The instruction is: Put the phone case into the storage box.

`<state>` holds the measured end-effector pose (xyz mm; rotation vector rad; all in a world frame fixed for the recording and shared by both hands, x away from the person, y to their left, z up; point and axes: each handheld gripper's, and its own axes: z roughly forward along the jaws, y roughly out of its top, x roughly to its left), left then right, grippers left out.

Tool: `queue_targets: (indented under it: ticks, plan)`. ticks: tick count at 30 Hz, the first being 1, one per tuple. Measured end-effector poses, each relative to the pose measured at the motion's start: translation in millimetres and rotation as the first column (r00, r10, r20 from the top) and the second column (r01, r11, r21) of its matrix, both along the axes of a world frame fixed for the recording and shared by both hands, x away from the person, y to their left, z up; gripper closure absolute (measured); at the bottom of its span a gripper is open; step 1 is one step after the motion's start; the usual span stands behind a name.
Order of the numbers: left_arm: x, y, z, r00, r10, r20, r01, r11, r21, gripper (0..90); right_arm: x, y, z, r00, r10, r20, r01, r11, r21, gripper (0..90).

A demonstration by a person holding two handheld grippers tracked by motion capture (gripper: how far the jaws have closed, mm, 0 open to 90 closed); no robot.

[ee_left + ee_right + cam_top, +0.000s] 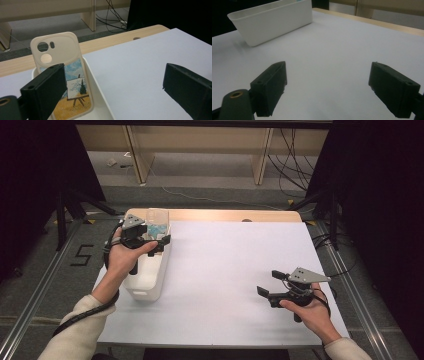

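Phone case stands upright on its short edge in the white bin at the counter's left side, leaning on the bin wall. Left tool hovers over the bin, jaws wide open, one jaw in front of the case, nothing gripped. To grab well: centre the jaws across the case's thin faces, clear the bin wall, then close. Right tool idles open over bare counter, well apart.

Glossy printed phone case in a smooth white plastic bin — matt white tabletop, wood-edged.
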<state>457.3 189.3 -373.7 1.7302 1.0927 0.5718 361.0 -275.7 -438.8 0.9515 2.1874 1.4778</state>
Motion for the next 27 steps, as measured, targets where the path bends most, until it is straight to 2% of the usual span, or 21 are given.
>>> queue_targets:
  ticks: [10,18,27]
  plan:
    - [-16.7,-9.1,-5.8,0.9993,-0.037,0.006,0.037,0.9993,-0.008,5.0,0.1,0.0,-0.1,1.0000,0.001,0.001,-0.001,1.000,-0.002,15.9]
    - [-29.2,-17.2,-7.6,0.9965,-0.081,0.020,0.081,0.9966,-0.011,5.7,0.0,-0.1,0.0,1.0000,0.001,0.001,-0.001,1.000,-0.002,15.9]
    - [-43.5,-20.7,-14.7,0.9929,-0.118,0.016,0.118,0.9929,-0.012,6.1,0.0,0.2,0.0,1.0000,0.000,0.001,0.000,1.000,0.000,15.9]
